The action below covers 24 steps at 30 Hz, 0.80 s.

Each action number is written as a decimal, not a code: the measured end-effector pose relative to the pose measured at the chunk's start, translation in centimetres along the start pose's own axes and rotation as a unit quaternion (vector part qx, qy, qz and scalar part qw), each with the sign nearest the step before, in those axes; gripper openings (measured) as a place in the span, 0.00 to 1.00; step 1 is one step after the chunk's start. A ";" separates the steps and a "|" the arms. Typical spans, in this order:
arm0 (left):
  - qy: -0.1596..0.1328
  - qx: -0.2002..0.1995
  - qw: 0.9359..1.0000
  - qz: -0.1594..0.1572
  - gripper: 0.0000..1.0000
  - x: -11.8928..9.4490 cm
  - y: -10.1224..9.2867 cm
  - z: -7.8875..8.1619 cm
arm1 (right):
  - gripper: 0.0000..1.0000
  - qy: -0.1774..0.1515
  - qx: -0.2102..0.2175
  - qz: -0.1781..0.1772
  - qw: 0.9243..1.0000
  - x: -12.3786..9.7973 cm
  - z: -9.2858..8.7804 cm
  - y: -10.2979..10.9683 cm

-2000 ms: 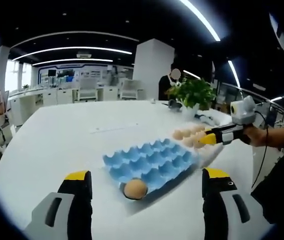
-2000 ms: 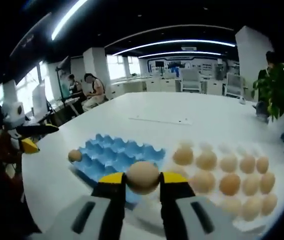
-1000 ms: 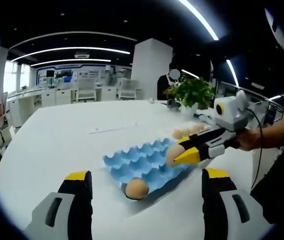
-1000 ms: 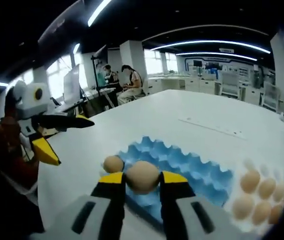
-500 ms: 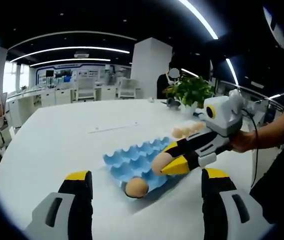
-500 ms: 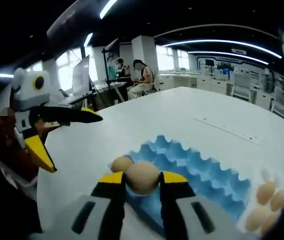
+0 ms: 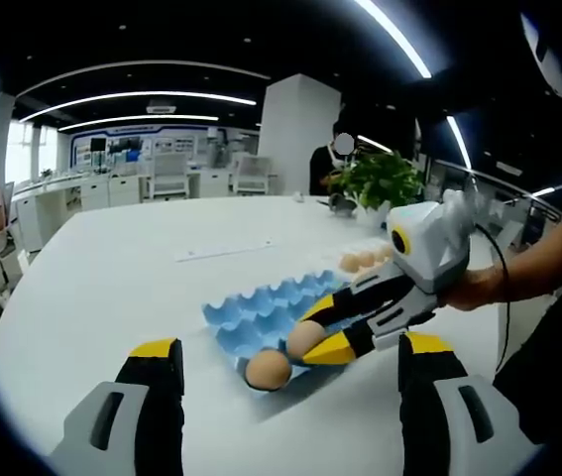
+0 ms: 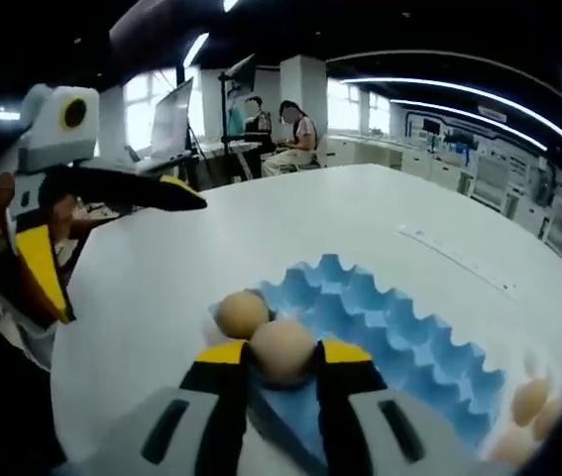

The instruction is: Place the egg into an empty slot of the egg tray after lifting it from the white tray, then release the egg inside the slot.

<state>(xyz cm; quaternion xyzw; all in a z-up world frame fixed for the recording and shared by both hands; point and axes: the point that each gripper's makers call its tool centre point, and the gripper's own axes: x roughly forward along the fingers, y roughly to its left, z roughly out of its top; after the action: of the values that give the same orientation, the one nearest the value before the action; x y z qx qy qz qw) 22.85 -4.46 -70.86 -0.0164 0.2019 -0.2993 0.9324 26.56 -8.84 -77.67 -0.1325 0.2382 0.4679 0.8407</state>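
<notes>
A blue egg tray [image 7: 261,309] lies on the white table, with one brown egg [image 7: 268,369] seated in its nearest corner slot. My right gripper [image 7: 310,339] reaches in from the right, shut on a second egg [image 7: 302,340] held just above the slot beside the seated one. In the right gripper view that held egg [image 8: 281,349] sits between the yellow-tipped jaws of the right gripper [image 8: 281,359], over the blue tray [image 8: 409,337] and close to the seated egg [image 8: 242,312]. My left gripper [image 7: 290,349] stands open with nothing in it, short of the tray; the left gripper [image 8: 132,260] also appears at the left.
The white tray with several eggs [image 7: 365,260] lies beyond the blue tray; its eggs [image 8: 528,397] sit at the lower right. A potted plant [image 7: 380,183] stands at the table's far side. People sit at desks in the background. A person's hand [image 7: 479,288] holds the right gripper.
The right gripper carried its egg from the white tray across the blue tray, down toward the near corner beside the seated egg. The left gripper stayed open and still.
</notes>
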 end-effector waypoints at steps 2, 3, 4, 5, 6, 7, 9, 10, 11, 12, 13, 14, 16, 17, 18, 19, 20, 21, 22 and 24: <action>-0.001 0.000 1.000 0.001 0.90 0.0 0.1 0.0 | 0.26 -0.001 -0.008 0.000 1.000 0.1 0.1 0.0; 0.000 0.001 1.000 0.001 0.90 0.0 0.1 0.0 | 0.26 -0.001 -0.012 0.000 1.000 0.1 0.1 0.0; 0.000 0.001 1.000 0.001 0.90 0.0 0.1 0.0 | 0.26 0.000 -0.015 0.000 1.000 0.1 0.0 0.0; 0.000 0.001 1.000 0.001 0.90 0.0 0.1 0.0 | 0.26 0.000 -0.017 0.000 1.000 0.1 0.0 0.0; 0.001 0.001 1.000 0.001 0.90 -0.1 0.1 -0.1 | 0.26 0.001 -0.022 -0.002 1.000 0.2 0.0 0.0; 0.001 0.001 1.000 0.000 0.90 -0.1 0.1 -0.1 | 0.26 0.001 -0.028 -0.002 1.000 0.2 0.0 0.1; 0.001 0.000 1.000 0.000 0.89 -0.1 0.1 -0.1 | 0.26 0.001 -0.037 -0.003 0.999 0.2 -0.1 0.2; 0.001 0.000 1.000 0.000 0.89 -0.1 0.1 -0.2 | 0.26 0.001 -0.040 -0.003 0.999 0.2 -0.1 0.2; 0.001 0.001 1.000 0.000 0.89 -0.1 0.0 -0.2 | 0.27 0.000 -0.046 -0.003 0.999 0.2 -0.1 0.2; 0.001 0.001 1.000 -0.001 0.89 -0.1 0.0 -0.2 | 0.27 -0.001 -0.043 -0.003 0.999 0.2 -0.1 0.2; 0.001 0.001 1.000 -0.001 0.89 -0.1 0.0 -0.2 | 0.27 -0.001 -0.041 -0.003 0.999 0.2 -0.1 0.1; 0.002 0.002 1.000 -0.001 0.89 -0.1 0.0 -0.2 | 0.27 -0.002 -0.042 -0.003 0.999 0.2 -0.1 0.1; 0.000 0.002 1.000 -0.002 0.89 -0.1 -0.1 -0.2 | 0.27 -0.003 -0.041 -0.004 0.999 0.3 -0.1 0.1; 0.000 0.002 1.000 -0.002 0.89 -0.1 -0.1 -0.2 | 0.27 -0.003 -0.044 -0.007 0.999 0.2 -0.1 0.0; 0.000 0.002 1.000 -0.002 0.89 -0.1 -0.1 -0.2 | 0.27 -0.003 -0.046 -0.008 0.999 0.2 -0.1 0.0; 0.000 0.003 1.000 -0.003 0.89 -0.1 -0.2 -0.1 | 0.27 -0.003 -0.053 -0.010 0.999 0.3 -0.1 -0.1; 0.000 0.004 1.000 -0.003 0.89 0.0 -0.2 -0.1 | 0.27 -0.005 -0.058 -0.010 0.998 0.3 -0.1 -0.1; 0.000 0.004 1.000 -0.003 0.89 0.0 -0.2 -0.1 | 0.27 -0.005 -0.057 -0.010 0.998 0.2 -0.1 -0.1; -0.001 0.004 1.000 -0.004 0.89 0.0 -0.2 -0.1 | 0.27 -0.008 -0.057 -0.010 0.998 0.1 -0.1 0.0; -0.002 0.006 1.000 -0.004 0.89 0.0 -0.2 0.0 | 0.27 -0.009 -0.057 -0.012 0.998 0.0 -0.1 0.0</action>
<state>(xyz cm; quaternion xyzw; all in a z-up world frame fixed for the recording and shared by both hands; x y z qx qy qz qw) 22.70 -4.63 -70.81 -0.0126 0.1978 -0.3039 0.9318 26.51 -8.86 -77.81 -0.1788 0.2021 0.4719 0.8393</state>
